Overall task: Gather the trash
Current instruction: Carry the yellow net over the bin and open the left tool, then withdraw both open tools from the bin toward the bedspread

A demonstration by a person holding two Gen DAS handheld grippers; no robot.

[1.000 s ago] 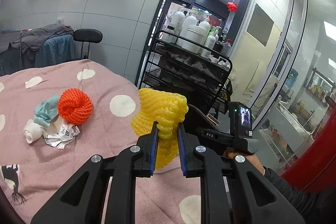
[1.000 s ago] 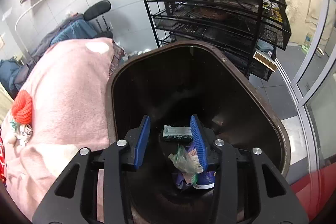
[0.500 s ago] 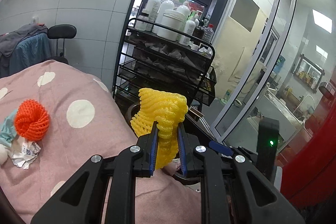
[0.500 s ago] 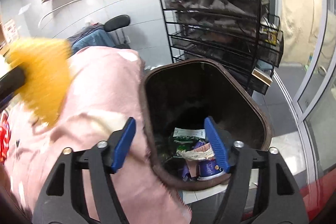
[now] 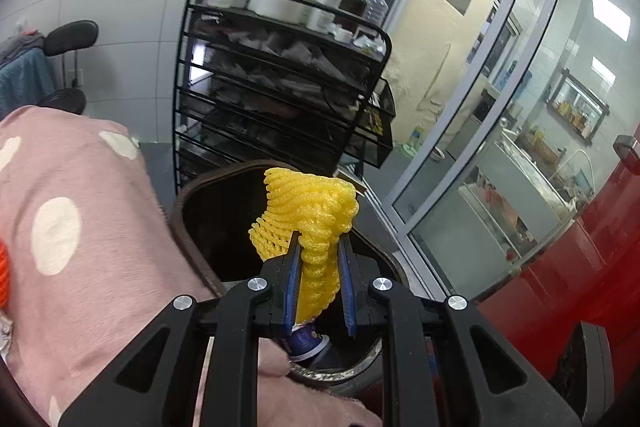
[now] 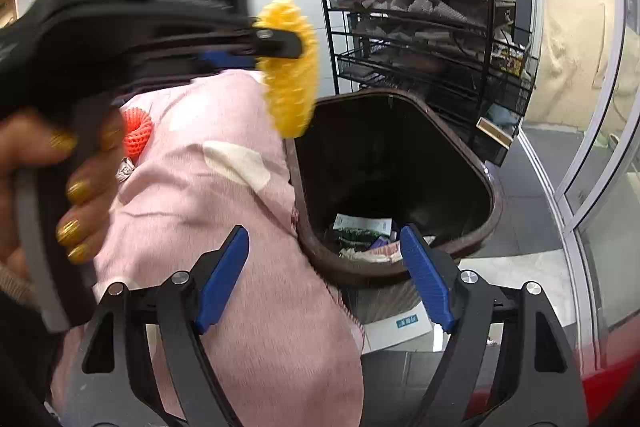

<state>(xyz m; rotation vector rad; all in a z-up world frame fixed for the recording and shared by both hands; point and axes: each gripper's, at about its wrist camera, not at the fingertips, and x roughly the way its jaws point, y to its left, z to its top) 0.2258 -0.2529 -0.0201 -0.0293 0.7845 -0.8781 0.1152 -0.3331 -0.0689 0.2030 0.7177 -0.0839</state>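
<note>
My left gripper (image 5: 319, 247) is shut on a yellow foam fruit net (image 5: 310, 215) and holds it over the near rim of a brown trash bin (image 5: 200, 187). From the right wrist view the yellow net (image 6: 290, 83) hangs at the bin's left edge (image 6: 490, 195), with the left gripper (image 6: 280, 41) gripping it. The bin holds wrappers and a purple cup (image 5: 306, 341). My right gripper (image 6: 324, 259) is open and empty, low at the bin's near rim. An orange foam net (image 6: 138, 131) and crumpled paper (image 6: 126, 169) lie on the pink polka-dot blanket (image 6: 224, 211).
A black wire rack (image 5: 280, 87) with white bottles on top stands right behind the bin. Glass partitions (image 5: 500, 107) run along the right. A red surface (image 5: 580, 267) is at the lower right. A black chair (image 5: 72, 35) stands by the tiled wall at left.
My left gripper carried the yellow net rightward from over the blanket to above the bin. My right gripper drew back out of the bin and opened wider.
</note>
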